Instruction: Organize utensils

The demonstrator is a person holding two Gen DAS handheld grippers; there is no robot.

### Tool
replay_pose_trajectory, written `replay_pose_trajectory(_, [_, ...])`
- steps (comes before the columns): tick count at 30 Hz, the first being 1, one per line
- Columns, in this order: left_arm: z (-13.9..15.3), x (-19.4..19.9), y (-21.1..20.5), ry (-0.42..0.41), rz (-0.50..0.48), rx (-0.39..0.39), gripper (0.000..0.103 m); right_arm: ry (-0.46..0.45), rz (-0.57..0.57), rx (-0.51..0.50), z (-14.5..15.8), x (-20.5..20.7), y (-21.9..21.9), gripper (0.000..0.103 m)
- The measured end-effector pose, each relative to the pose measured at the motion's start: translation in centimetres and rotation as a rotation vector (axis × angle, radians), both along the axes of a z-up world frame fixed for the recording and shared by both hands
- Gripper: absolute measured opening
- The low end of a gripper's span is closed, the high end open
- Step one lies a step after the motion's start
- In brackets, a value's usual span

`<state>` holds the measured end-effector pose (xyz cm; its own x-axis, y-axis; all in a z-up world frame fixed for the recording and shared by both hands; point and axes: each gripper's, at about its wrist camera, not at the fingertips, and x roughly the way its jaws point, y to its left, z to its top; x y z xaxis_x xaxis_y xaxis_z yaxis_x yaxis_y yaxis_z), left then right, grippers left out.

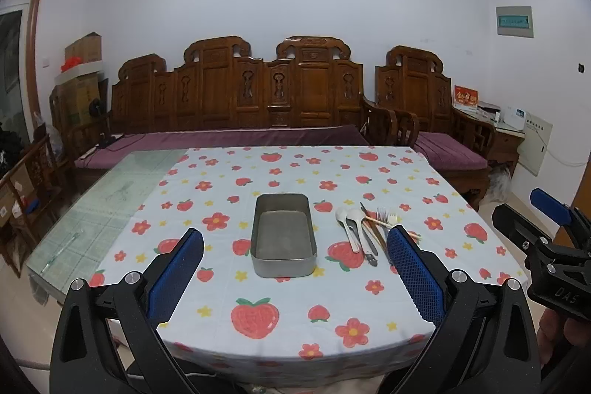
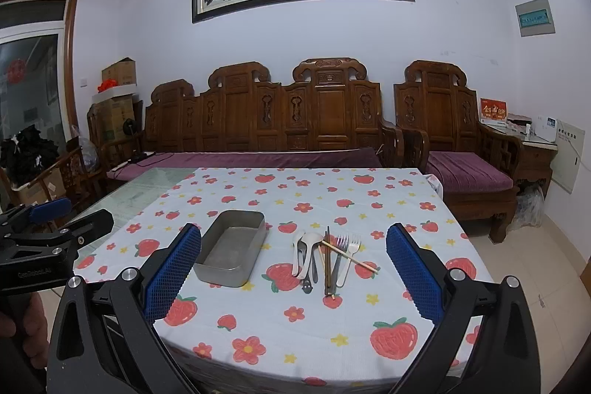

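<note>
We hold our left tongs point(image 1: 295, 268) released and empty before the metal tray point(image 1: 283, 235). Just right of the tray, the utensils point(image 2: 327, 255) lie bunched on the counter point(image 2: 369, 320); our right tongs point(image 2: 293, 268) hover released and empty.

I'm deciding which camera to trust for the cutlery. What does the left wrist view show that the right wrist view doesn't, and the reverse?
Only the left wrist view shows the right gripper at its right edge, open; the left gripper's own finger covers part of the utensils. Only the right wrist view shows the left gripper at its left edge and the whole utensil pile unobstructed. Both show the empty metal tin on the tablecloth, left of the utensils.
</note>
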<state>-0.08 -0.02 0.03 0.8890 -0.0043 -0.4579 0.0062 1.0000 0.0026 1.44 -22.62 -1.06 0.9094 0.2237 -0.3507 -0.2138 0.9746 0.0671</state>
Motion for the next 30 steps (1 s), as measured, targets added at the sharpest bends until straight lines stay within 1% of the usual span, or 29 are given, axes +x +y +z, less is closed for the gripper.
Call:
replay_pose_trajectory(20, [0.0,-0.1,0.0,-0.01,0.003,0.001,0.096,-0.001,-0.001,0.003,0.0,-0.1,0.0,0.1])
replay_pose_trajectory(21, [0.8,-0.1,-0.8,-0.01,0.003,-0.001,0.096,-0.001,-0.001,0.003,0.0,-0.1,0.0,0.1])
replay_pose_trajectory(27, [1.2,-0.3,-0.9,-0.012,0.003,0.0,0.096,0.0,-0.002,0.004,-0.1,0.1,0.0,0.1])
replay_pose_trajectory(28, [1.5,-0.3,-1.0,-0.011,0.003,0.0,0.096,-0.001,-0.002,0.004,0.4,-0.3,-0.2,0.1])
replay_pose_trajectory(30, [2.1,-0.5,-1.3,-0.012,0.003,0.0,0.096,0.0,-0.001,0.005,0.4,-0.3,-0.2,0.1])
